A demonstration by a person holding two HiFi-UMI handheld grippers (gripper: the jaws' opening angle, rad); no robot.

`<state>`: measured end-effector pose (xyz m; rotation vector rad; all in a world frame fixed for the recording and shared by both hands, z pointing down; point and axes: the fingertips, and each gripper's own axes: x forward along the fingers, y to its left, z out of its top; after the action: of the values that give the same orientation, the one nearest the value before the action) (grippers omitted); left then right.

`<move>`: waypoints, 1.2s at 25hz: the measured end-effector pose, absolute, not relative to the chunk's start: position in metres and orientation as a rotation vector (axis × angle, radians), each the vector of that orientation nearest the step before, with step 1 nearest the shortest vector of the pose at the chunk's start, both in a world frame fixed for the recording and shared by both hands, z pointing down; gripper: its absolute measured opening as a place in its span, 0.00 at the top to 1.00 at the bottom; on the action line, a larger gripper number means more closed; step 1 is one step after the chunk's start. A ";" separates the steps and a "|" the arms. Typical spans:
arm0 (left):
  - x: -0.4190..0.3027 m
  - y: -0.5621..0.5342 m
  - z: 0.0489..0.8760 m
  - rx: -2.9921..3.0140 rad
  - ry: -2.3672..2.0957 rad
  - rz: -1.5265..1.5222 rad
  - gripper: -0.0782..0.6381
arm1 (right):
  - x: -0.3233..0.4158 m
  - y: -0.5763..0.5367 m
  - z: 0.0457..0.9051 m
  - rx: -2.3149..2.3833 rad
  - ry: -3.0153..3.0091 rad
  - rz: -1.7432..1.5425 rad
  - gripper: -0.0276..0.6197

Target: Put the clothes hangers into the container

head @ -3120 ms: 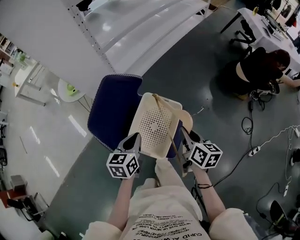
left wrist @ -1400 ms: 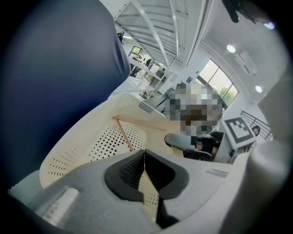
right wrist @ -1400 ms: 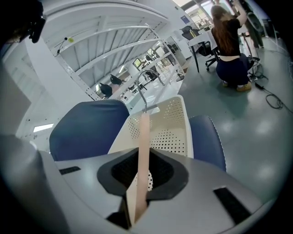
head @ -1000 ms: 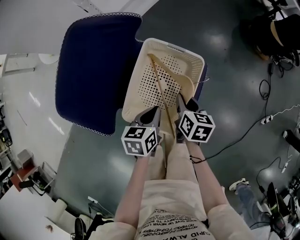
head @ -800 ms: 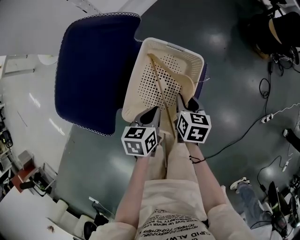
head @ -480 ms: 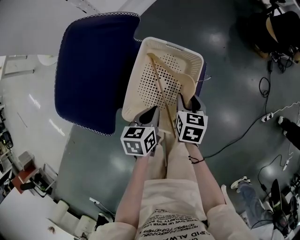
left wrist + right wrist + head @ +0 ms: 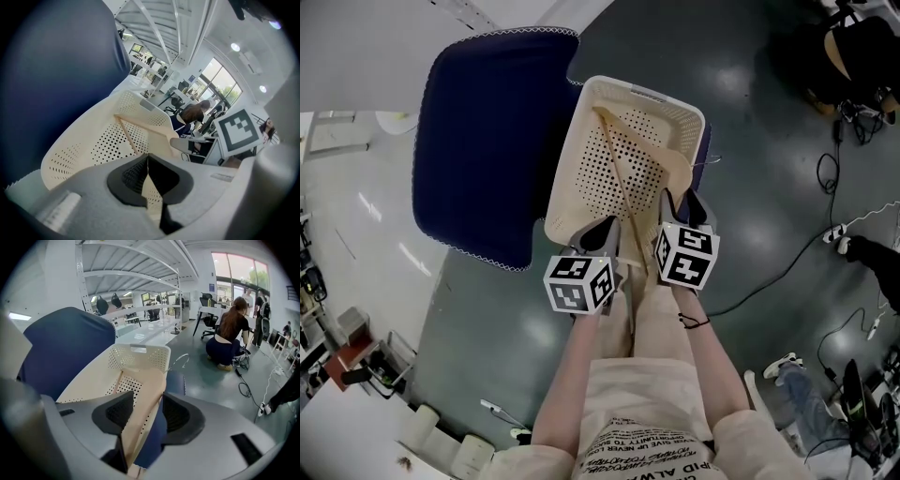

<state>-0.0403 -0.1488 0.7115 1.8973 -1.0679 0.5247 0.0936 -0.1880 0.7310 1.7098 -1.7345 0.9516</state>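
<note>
— Left side first?
— My left gripper's (image 7: pixel 147 159) jaws are pressed together on nothing, at the near rim of the cream perforated plastic basket (image 7: pixel 566 157) on the dark blue chair (image 7: pixel 478 141).
— And right?
— My right gripper's (image 7: pixel 146 402) jaws are spreading around the pale wooden clothes hanger (image 7: pixel 675 169). Its near end overhangs the rim, so it may tip out.

Head view steeply down; both gripper views low, close, fwd; all share basket (image 7: pixel 565 187).

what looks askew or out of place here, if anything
The hanger isn't fully in the basket: it lies slanted, its broad arm leaning on the right rim and its near end sticking out over the near rim, between the opening jaws of the right hand-held gripper.
</note>
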 end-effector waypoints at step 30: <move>-0.041 -0.197 0.487 2.394 -1.165 0.273 0.86 | 0.092 -0.213 0.516 1.565 -2.289 0.716 0.95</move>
<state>-0.0407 -0.1970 0.4867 2.3941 -1.1646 0.2728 0.0920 -0.2134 0.5160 1.5653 -2.2891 0.7157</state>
